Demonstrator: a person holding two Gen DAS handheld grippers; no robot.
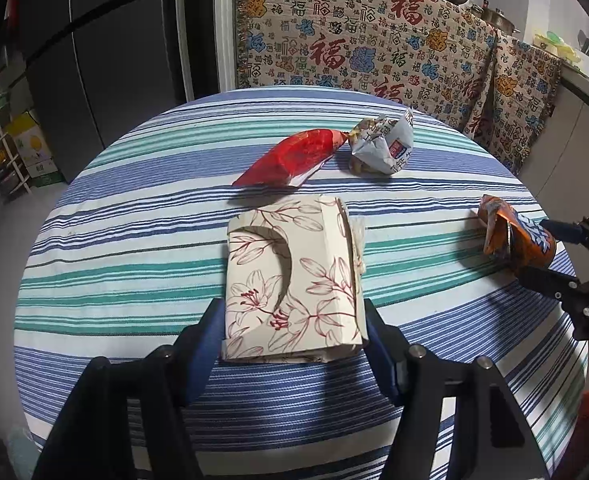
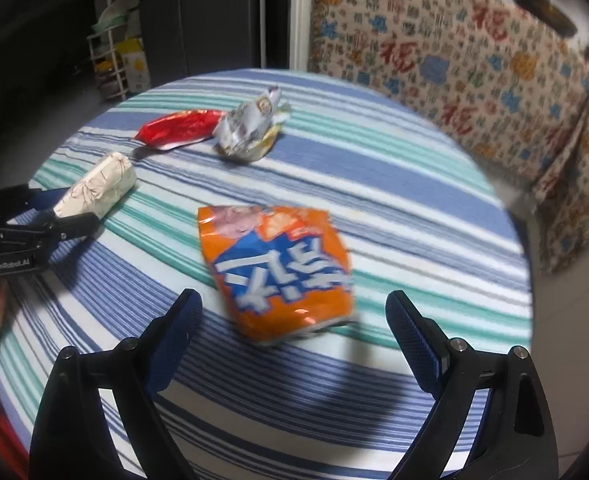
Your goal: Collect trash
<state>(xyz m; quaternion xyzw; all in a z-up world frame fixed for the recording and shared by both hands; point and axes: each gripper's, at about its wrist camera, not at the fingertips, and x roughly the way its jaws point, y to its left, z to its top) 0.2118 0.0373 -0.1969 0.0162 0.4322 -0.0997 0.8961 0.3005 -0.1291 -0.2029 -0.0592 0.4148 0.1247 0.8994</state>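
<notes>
A flattened cream box with red flower print (image 1: 292, 280) sits between the fingers of my left gripper (image 1: 292, 322), which is shut on its near end; the box also shows in the right wrist view (image 2: 98, 192). An orange and blue snack bag (image 2: 278, 268) lies on the striped table between the wide-open jaws of my right gripper (image 2: 292, 312), untouched. It also shows in the left wrist view (image 1: 514, 236). A red wrapper (image 1: 290, 158) and a crumpled silver wrapper (image 1: 382, 146) lie side by side farther back.
The round table has a blue, teal and white striped cloth (image 1: 134, 240). A patterned fabric-covered bench (image 1: 374, 40) stands behind it. A dark fridge (image 1: 106, 40) and a white rack (image 1: 2, 140) stand at the far left.
</notes>
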